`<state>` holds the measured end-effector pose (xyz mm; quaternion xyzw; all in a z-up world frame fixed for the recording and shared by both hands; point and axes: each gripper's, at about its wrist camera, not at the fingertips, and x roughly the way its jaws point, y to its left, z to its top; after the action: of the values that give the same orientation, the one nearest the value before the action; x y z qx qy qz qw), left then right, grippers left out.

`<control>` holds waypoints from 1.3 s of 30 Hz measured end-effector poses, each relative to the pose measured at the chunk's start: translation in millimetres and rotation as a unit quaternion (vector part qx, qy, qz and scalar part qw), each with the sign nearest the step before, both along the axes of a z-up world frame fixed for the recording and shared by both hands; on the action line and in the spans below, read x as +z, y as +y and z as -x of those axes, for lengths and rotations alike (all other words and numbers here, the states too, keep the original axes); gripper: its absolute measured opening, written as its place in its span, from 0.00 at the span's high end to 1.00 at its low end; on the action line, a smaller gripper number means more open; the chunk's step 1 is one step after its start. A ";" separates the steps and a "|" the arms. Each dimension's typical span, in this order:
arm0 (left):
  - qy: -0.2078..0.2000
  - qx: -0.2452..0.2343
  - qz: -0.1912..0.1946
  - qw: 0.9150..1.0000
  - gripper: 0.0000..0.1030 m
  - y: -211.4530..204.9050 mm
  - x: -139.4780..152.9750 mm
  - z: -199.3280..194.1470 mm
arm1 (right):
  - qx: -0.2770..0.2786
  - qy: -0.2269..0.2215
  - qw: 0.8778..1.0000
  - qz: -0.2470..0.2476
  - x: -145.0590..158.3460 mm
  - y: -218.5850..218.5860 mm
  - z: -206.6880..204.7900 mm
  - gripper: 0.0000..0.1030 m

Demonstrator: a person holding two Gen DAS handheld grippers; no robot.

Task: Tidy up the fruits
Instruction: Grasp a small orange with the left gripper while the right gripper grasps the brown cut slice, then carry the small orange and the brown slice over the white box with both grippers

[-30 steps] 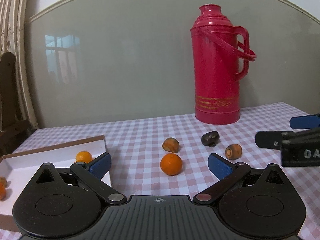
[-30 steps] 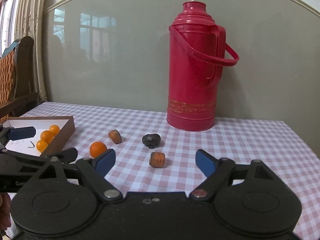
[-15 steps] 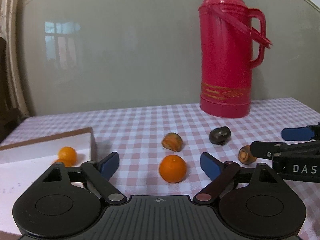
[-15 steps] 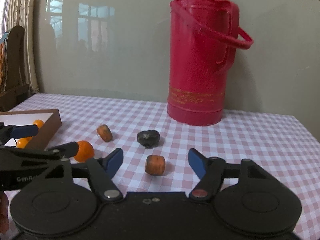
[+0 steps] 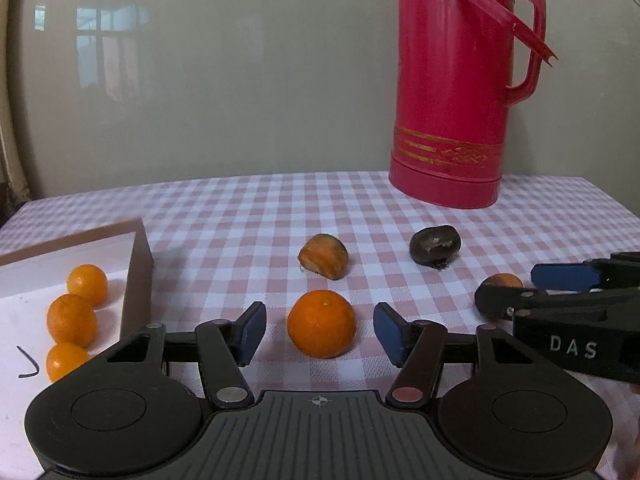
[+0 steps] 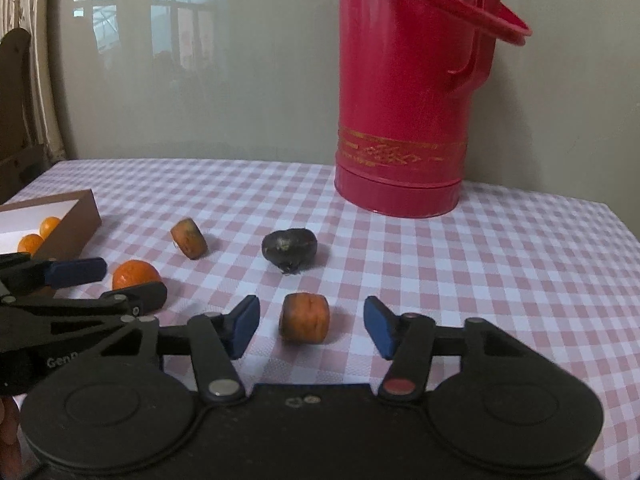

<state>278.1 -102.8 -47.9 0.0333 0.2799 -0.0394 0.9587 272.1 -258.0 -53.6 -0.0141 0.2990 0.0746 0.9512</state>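
Note:
My left gripper (image 5: 320,332) is open, its blue pads on either side of a bright orange (image 5: 322,329) on the checked cloth, not touching it. My right gripper (image 6: 310,326) is open around a brownish, shrivelled orange fruit (image 6: 305,318), also with gaps. A second brownish fruit (image 5: 323,261) and a black rotten fruit (image 5: 434,245) lie farther back. Three fresh oranges (image 5: 72,319) sit in the cardboard box (image 5: 136,264) at the left. The right gripper shows in the left wrist view (image 5: 516,292); the left gripper shows in the right wrist view (image 6: 120,280).
A tall red thermos (image 5: 456,92) stands at the back right of the table, near the grey wall. The table's right edge (image 6: 624,232) is close beyond it. A wooden chair (image 6: 16,120) stands at the far left.
Both grippers have moved forward and down. The bright orange now lies between the left pads and the brownish fruit between the right pads. Both stayed open.

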 end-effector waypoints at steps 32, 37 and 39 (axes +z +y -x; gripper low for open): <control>-0.034 -0.024 0.014 0.999 0.64 1.1 33.5 83.9 | -0.012 -0.040 0.999 -0.002 47.2 -8.6 70.5 0.81; -0.041 -0.019 0.015 0.999 0.64 6.4 35.8 105.6 | -0.008 -0.036 0.999 0.005 45.7 -3.8 93.0 0.81; -0.046 -0.017 0.012 0.999 0.64 8.5 37.2 114.3 | -0.006 -0.043 0.999 0.003 47.3 -3.7 102.3 0.81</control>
<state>163.7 -94.3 -10.7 0.0283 0.2344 -0.0576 0.9700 169.9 -261.7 -6.3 -0.0180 0.2578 0.0677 0.9637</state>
